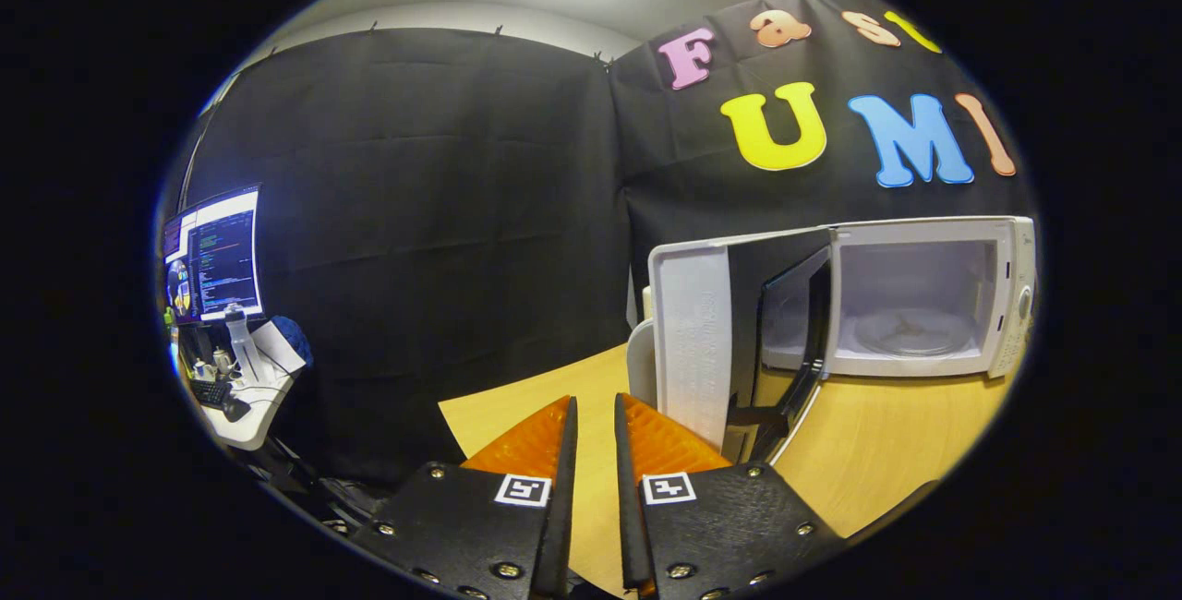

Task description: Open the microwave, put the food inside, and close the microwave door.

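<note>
We see the microwave point(923, 295) standing on the wooden table point(886, 452), up against the black cloth wall point(416, 212), ahead and to the right of the gripper point(596, 415). Its door point(729, 342) is swung wide open toward us, so the inner face of the door stands edge-on just beyond the right finger. Moulded lettering runs down the pale strip of that door, but it is too small for us to read. Inside the lit cavity the glass turntable point(910, 330) lies flat, with nothing on it. The control panel point(1019, 305) sits on the microwave's right side; we can make out no readable markings there.

Our gripper's fingers stand close together with only a narrow slit between them, and nothing is held there. Each finger carries a small square black-and-white marker point(523, 489) near its base.

We cannot make out the food anywhere near the microwave.

Well to the left of the microwave, past the table's edge, a lit monitor point(214, 254) stands over a white desk point(249, 415) with a keyboard point(211, 391) and a bottle point(242, 342).
</note>
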Tool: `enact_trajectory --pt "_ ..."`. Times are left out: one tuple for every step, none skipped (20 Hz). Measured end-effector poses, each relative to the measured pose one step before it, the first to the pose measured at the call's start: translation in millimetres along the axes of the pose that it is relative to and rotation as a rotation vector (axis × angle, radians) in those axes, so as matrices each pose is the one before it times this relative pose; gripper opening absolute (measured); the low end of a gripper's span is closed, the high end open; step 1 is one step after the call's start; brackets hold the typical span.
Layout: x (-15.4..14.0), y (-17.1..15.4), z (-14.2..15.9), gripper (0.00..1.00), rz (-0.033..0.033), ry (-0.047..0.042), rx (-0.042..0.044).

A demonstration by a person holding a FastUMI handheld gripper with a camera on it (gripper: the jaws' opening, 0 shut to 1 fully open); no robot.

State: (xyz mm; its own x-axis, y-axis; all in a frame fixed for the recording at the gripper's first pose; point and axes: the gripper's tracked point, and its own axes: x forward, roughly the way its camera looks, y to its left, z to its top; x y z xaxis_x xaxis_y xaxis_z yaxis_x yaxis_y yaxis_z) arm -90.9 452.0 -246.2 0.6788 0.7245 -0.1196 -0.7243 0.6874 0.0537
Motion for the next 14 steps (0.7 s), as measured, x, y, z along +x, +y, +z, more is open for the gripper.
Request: enact_trajectory --pt "6.52 4.46 0.05 0.22 0.01643 0.00111 -0.00113" --pt "5.57 4.66 -2.02 0.22 0.01362 0.00062 -0.00415" --pt "5.55 3.32 0.15 0.22 0.01144 -0.00299 -0.00402" --pt "4.8 3.1 1.46 0.22 0.00976 0.00048 -0.0032" --pt "3.27 3.81 0.19 0.22 0.01541 0.00072 -0.0071" --pt "0.79 0.29 -0.68 0.29 -0.00765 0.00732 -0.01946" --pt "-2.52 1.67 3.27 0.3 0.00349 -0.006 -0.02213" --pt "-3.57 6.04 3.75 0.3 0.01326 -0.01354 -0.01065" --pt "-7.33 5.56 3.86 0.3 0.01932 -0.00215 0.00273" --pt "-3.96 4.08 -0.08 0.44 0.01715 -0.0021 0.00322" --pt "-8.27 0.24 4.8 0.55 0.00003 -0.00921 0.00291" --pt "-12.19 -1.14 4.17 0.72 -0.01228 -0.01535 0.00541" --pt "-10.63 -3.61 7.1 0.79 -0.01001 -0.01659 0.01115" --pt "-8.58 -1.43 5.6 0.85 -0.00829 -0.0146 0.0127"
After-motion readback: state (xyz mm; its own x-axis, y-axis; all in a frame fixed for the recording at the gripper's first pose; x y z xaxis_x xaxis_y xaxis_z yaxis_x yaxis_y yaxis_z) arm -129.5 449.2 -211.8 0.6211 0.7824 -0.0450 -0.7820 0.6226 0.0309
